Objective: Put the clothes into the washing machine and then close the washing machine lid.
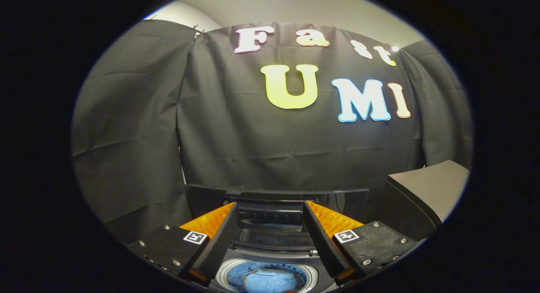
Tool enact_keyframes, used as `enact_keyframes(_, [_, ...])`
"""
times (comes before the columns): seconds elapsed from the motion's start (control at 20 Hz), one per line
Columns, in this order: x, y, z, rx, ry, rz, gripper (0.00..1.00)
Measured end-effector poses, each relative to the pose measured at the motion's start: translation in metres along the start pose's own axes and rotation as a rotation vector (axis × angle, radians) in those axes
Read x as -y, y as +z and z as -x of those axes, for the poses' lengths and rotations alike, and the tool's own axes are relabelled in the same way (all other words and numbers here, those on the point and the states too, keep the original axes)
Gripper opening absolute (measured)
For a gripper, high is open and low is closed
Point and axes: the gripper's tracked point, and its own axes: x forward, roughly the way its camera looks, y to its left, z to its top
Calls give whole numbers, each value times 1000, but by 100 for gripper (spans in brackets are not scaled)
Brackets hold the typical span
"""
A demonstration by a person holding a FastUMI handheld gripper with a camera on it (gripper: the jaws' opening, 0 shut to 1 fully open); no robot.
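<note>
Already the blue clothes (270, 280) lie in the washer's drum (230, 272), below the gripper (270, 208), whose fingers stand apart, holding nothing. The lid (274, 197) stands raised beyond them. Risk, I judge: the fingers slipping off its thin edge, leaving it up.

We see the washing machine (270, 259) carrying the load: blue clothes (270, 281) lie in its round drum, below and between our gripper's (269, 208) spread, empty fingers, and its lid (276, 198) stands raised just beyond the fingertips
</note>
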Motion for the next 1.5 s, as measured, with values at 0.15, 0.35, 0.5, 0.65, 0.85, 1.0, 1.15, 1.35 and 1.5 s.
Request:
enact_keyframes(0.15, [-1,12,-15,4,-8,-6,94])
enact_keyframes(0.35, [-7,17,-39,-11,-3,5,94])
enact_keyframes(0.5, [-10,21,-57,-18,-17,12,94])
enact_keyframes(0.65, [-12,26,-81,-34,-26,22,94])
enact_keyframes(0.85, [-13,18,-112,-94,-41,13,94])
enact_keyframes(1.0, [-13,-1,-128,-175,-46,18,94])
enact_keyframes(1.15, [-10,-7,-131,-189,-58,13,95])
enact_keyframes(1.35, [-13,-4,-124,-128,-79,10,95])
enact_keyframes(1.5, [-15,-4,-115,-88,-73,10,95])
